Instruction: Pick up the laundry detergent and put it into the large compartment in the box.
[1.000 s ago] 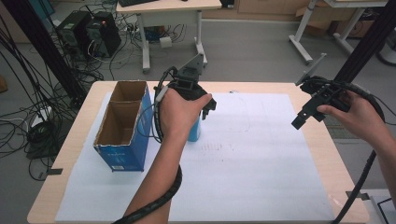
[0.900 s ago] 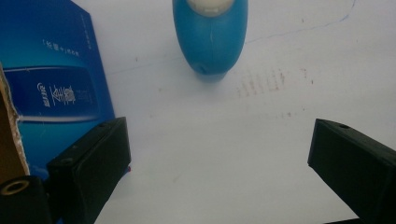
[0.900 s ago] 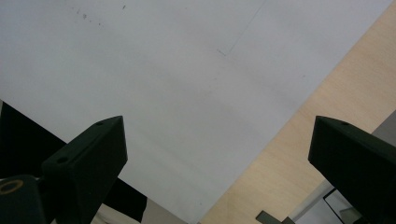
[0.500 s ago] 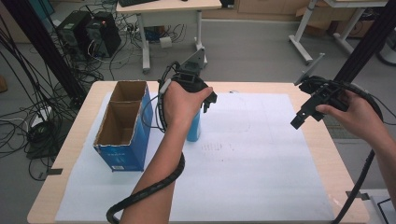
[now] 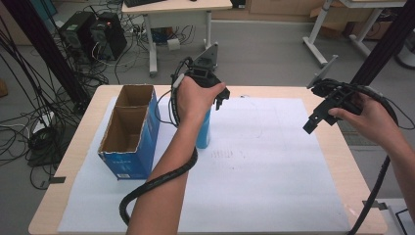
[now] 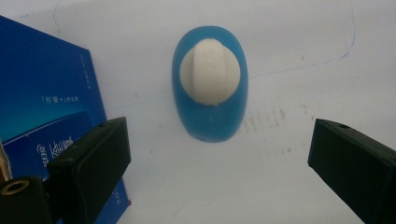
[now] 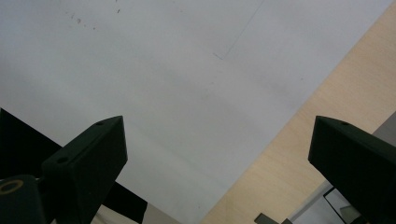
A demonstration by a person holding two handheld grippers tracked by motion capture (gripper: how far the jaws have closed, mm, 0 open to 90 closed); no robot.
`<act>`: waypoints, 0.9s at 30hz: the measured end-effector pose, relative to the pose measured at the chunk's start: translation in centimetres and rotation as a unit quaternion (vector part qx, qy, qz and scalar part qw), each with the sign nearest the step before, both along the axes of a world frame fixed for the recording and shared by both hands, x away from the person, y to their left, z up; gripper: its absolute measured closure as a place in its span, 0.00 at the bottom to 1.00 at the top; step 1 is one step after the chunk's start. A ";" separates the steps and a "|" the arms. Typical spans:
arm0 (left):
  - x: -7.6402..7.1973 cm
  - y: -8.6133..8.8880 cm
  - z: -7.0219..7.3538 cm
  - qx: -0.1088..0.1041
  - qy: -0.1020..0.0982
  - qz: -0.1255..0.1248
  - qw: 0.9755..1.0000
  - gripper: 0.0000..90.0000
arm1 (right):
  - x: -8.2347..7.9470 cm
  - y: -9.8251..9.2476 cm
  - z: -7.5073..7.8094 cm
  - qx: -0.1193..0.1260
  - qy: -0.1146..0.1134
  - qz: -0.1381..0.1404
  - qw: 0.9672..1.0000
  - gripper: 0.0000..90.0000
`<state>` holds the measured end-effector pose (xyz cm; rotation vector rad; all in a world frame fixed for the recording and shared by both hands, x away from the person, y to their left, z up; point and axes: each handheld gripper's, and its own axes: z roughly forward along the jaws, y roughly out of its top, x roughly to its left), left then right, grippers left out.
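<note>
A blue bottle [image 5: 203,133] with a white cap [image 6: 210,77] stands upright on the white paper, close beside an open-topped blue cardboard box [image 5: 128,131]. My left gripper [image 5: 216,98] hangs straight above the bottle, pointing down. In the left gripper view it [image 6: 219,142] is open, its jaws wide apart on either side of the bottle [image 6: 210,116] and clear of it. The hand hides the bottle's top in the high view. My right gripper [image 5: 314,123] is held in the air over the table's right side. In its own view it [image 7: 217,135] is open with nothing between the jaws.
White paper [image 5: 259,171] covers most of the wooden table [image 5: 345,152]. The box's blue side [image 6: 42,102] is just left of the bottle in the left gripper view. A black cable [image 5: 147,188] trails along the left forearm. Desks and cables stand beyond the table.
My left gripper has risen and drifted a little toward the far edge, so more of the bottle shows below the hand. The right gripper has barely moved.
</note>
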<state>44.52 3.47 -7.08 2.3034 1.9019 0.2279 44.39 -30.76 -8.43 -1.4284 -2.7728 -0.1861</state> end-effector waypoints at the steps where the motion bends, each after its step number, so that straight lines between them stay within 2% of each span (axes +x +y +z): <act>1: 0.1 0.1 -0.1 -0.001 -0.001 0.002 1.000 0.07 | 0.0 0.0 0.0 0.000 -0.001 0.000 1.000 0.05; 15: 1.8 -0.1 -0.4 -0.004 -0.002 0.005 1.000 0.07 | 0.3 -0.1 -0.1 -0.003 0.000 -0.005 1.000 0.05; 27: 3.3 -0.3 -1.3 -0.001 0.004 0.010 1.000 0.07 | 0.3 -0.1 -0.1 -0.004 -0.001 -0.005 1.000 0.05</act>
